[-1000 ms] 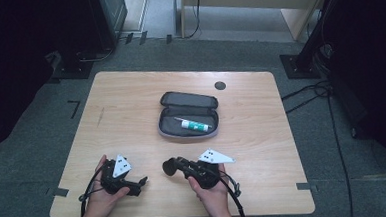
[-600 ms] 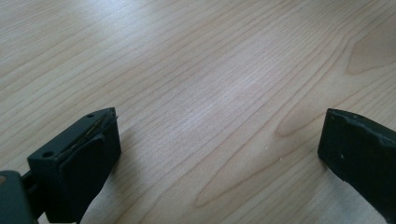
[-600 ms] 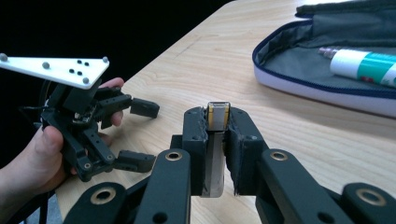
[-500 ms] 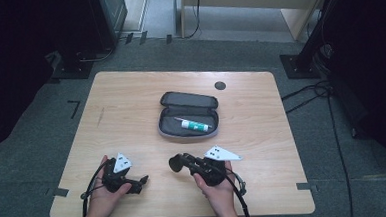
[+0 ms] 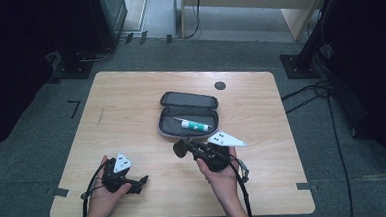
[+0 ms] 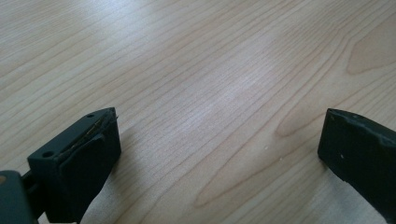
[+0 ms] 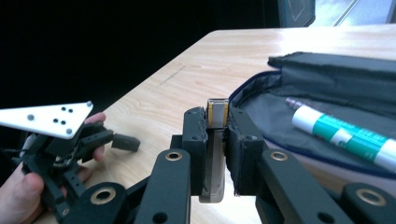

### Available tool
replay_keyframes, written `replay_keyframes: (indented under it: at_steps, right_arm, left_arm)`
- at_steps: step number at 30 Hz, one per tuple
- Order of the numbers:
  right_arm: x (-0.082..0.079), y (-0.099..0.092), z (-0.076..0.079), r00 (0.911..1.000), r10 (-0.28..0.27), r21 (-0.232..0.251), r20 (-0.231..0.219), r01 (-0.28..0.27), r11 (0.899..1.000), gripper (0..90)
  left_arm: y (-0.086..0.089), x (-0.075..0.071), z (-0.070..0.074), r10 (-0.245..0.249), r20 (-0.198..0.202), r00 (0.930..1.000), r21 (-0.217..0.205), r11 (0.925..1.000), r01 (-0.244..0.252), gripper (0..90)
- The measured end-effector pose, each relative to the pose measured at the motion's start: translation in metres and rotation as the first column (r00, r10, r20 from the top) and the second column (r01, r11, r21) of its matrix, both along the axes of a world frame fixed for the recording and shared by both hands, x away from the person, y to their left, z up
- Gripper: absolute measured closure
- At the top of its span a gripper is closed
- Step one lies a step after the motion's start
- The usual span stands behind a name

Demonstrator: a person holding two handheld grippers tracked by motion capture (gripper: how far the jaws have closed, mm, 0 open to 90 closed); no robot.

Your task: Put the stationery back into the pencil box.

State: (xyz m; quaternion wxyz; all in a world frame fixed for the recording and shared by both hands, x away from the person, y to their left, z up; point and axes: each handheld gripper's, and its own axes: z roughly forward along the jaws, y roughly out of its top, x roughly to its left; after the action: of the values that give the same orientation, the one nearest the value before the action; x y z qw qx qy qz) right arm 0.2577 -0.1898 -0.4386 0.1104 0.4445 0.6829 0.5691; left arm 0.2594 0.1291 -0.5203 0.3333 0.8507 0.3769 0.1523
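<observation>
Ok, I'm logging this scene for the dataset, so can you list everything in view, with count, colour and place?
table: one, light wood, centre of the high view.
case: one, dark grey, lies open at mid-table.
tube: one, white and green, lies inside the case.
clip: one small flat thing, metal with a yellowish edge, pinched between the right gripper's jaws; what it is I cannot tell.
hole cap: one, black, near the table's far edge.
floor: grey carpet around the table.
left gripper: black, jaws wide apart, nothing in them, low over the table's near left.
right gripper: black, shut on the clip, just before the case.
</observation>
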Motion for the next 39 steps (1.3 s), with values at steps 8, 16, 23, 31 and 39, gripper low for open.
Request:
replay_keyframes:
  at_steps: [8, 16, 23, 31, 39]
  right_arm:
    - [0.016, 0.000, 0.003, 0.9995, -0.032, -0.008, 0.001, 0.032, 0.999, 78.9]
    - [0.036, 0.009, 0.003, 0.9978, -0.065, -0.024, 0.011, 0.065, 0.998, 78.9]
    - [0.058, 0.016, -0.001, 0.9927, -0.119, -0.036, 0.020, 0.120, 0.992, 78.9]
    - [0.083, 0.026, -0.011, 0.9862, -0.166, -0.052, 0.001, 0.166, 0.985, 78.9]
    - [0.099, 0.039, -0.029, 0.9837, -0.177, -0.053, -0.035, 0.175, 0.983, 78.9]
  left_arm:
    - [0.000, 0.000, 0.000, -0.001, 0.000, 1.0000, 0.002, 1.0000, 0.001, 0.0]
    - [0.000, 0.000, 0.000, -0.001, 0.000, 1.0000, 0.002, 1.0000, 0.001, 0.0]
    - [0.000, 0.000, 0.000, -0.007, 0.001, 1.0000, 0.000, 1.0000, 0.007, 0.0]
    - [0.000, 0.000, 0.000, -0.008, 0.001, 1.0000, 0.001, 1.0000, 0.008, 0.0]
    - [0.000, 0.000, 0.000, -0.007, 0.000, 1.0000, 0.000, 1.0000, 0.007, 0.0]
